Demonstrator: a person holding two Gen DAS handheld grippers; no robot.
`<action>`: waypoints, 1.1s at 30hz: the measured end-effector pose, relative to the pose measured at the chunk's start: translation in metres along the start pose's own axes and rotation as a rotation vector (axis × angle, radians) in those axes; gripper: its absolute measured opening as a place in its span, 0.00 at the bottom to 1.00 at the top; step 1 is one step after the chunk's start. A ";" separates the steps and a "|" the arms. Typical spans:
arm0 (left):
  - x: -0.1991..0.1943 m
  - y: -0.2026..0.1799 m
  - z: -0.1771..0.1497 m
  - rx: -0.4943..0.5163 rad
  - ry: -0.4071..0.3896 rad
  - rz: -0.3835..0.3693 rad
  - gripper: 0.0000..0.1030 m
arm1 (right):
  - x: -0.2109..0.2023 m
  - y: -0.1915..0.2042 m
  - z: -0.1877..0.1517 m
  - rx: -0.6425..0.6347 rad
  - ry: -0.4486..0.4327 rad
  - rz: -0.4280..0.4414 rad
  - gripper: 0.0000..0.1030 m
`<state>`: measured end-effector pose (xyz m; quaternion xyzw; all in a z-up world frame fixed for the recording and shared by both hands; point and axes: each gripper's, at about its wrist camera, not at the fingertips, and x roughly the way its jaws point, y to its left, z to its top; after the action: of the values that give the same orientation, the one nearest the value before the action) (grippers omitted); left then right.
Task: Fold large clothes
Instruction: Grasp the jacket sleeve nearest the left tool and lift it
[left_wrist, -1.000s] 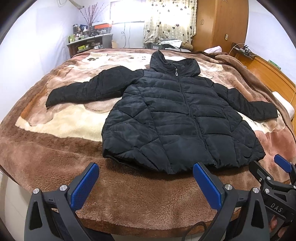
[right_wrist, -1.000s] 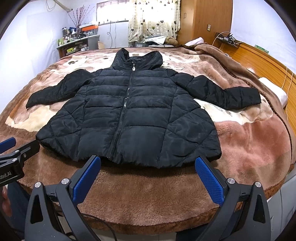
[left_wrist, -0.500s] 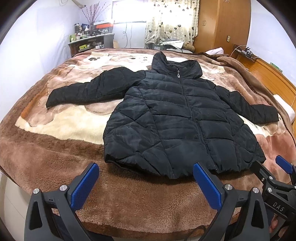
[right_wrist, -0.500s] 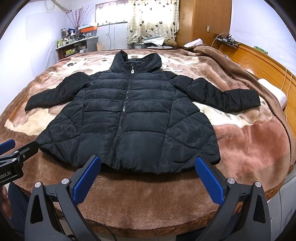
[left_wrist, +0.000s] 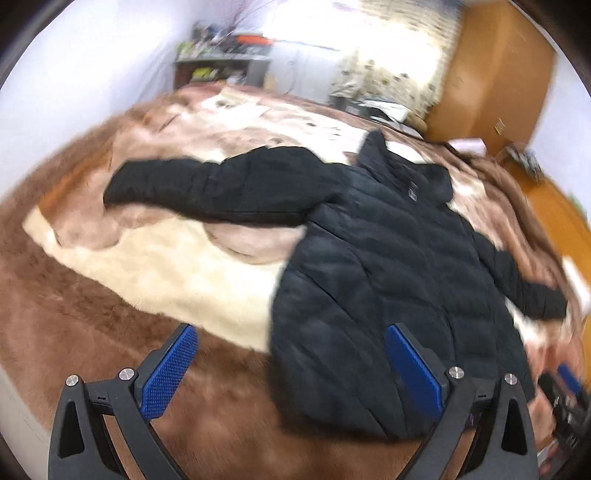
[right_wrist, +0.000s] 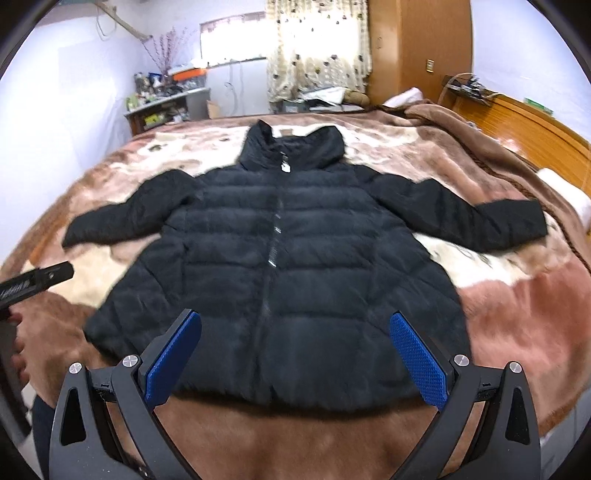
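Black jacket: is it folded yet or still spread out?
Spread out. The black jacket lies flat on the blanket, zipped, both sleeves stretched sideways; no fold made.

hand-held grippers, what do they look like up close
Both match. The right hand-held gripper has black plastic triangular-frame arms with cut-outs, silver bolts at the joints, and blue dimpled pads on its two fingers. The left hand-held gripper has the same black frame and blue textured pads.

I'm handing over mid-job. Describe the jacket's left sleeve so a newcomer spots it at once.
Start from the bed with its brown and cream blanket. A black puffer jacket lies flat on it, front up, collar toward the window. The sleeve stretches out on the shelf side, the only black strip lying across the cream patch there.
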<state>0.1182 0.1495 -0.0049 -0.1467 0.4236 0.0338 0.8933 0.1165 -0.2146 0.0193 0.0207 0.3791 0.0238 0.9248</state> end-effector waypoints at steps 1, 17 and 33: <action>0.006 0.012 0.009 -0.017 -0.008 0.000 1.00 | 0.003 0.003 0.004 -0.005 -0.007 0.011 0.99; 0.141 0.217 0.122 -0.466 0.021 0.100 1.00 | 0.105 0.080 0.077 -0.064 -0.020 0.203 0.99; 0.214 0.258 0.158 -0.712 -0.004 0.115 0.97 | 0.143 0.122 0.080 -0.171 0.003 0.260 0.99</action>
<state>0.3254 0.4277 -0.1344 -0.4243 0.3912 0.2295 0.7837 0.2708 -0.0864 -0.0175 -0.0094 0.3712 0.1756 0.9117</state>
